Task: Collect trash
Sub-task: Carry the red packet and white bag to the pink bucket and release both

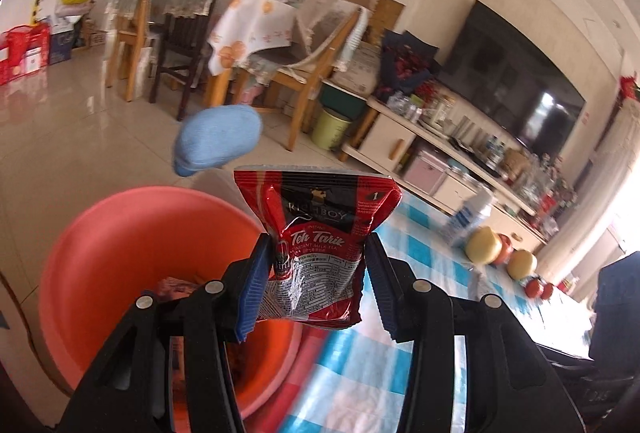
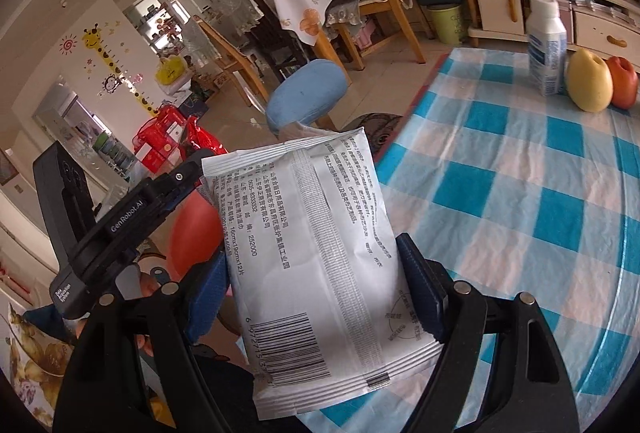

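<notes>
My left gripper (image 1: pixel 320 253) is shut on a red and black milk tea packet (image 1: pixel 320 241), held in the air just right of an orange plastic basin (image 1: pixel 120 233) that has some wrappers inside. My right gripper (image 2: pixel 316 273) is shut on a white wipes packet (image 2: pixel 320 253), printed side and barcode facing the camera, held over the table's left edge. The left gripper's body (image 2: pixel 120 217) shows at the left in the right wrist view, in front of the orange basin (image 2: pixel 196 229).
The table has a blue and white checked cloth (image 2: pixel 520 193). At its far side stand a white bottle (image 2: pixel 546 45), a yellow pear (image 2: pixel 590 81) and a red apple (image 2: pixel 624 83). A blue stool (image 2: pixel 308 89), chairs and a green bin (image 2: pixel 450 21) stand on the floor beyond.
</notes>
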`<state>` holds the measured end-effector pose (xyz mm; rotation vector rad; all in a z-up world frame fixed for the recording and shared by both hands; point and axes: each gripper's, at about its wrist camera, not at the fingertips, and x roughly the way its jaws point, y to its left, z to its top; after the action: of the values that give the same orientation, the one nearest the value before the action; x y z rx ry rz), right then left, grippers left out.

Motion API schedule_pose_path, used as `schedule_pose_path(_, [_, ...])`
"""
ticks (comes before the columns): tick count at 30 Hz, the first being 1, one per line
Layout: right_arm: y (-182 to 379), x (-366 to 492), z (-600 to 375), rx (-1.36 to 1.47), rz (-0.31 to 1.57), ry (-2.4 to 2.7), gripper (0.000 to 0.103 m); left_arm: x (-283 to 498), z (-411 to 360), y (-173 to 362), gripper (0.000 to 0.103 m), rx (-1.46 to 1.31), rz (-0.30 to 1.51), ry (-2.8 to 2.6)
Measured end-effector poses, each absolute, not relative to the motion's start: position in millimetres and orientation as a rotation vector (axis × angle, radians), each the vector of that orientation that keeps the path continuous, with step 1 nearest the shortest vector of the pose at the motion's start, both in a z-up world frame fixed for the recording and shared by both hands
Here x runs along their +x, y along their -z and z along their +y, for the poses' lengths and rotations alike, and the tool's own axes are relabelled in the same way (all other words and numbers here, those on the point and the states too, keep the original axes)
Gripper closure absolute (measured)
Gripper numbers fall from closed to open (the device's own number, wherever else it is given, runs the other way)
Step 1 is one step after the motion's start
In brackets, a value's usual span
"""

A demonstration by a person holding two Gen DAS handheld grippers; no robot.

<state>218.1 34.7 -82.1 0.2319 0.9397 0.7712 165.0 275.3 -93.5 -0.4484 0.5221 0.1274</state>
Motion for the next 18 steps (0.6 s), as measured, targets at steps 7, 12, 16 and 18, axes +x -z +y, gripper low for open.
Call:
schedule_pose_path(7, [68.2,229.5,104.0,0.235,0.941,-0.878,0.024,154.9,335.3,111.3,0.054,-0.569,0.525,-0.295])
schedule_pose_path(12, [68.3,233.8,152.3,0.217,0.953,-0.936,0.023,151.9,365.8,124.1,0.054,-0.634,0.542,-0.386])
schedule_pose_path(16, [71.5,242.8,177.0,0.240,0.974,-0.943,0.022,152.0,380.9,132.2,0.052,-0.677,0.554,-0.441])
schedule_pose_path(18, [74.3,247.4,185.5,0.263,0.981,-0.952,0.021,149.1,386.2,132.8,0.045,-0.681,0.538,-0.478])
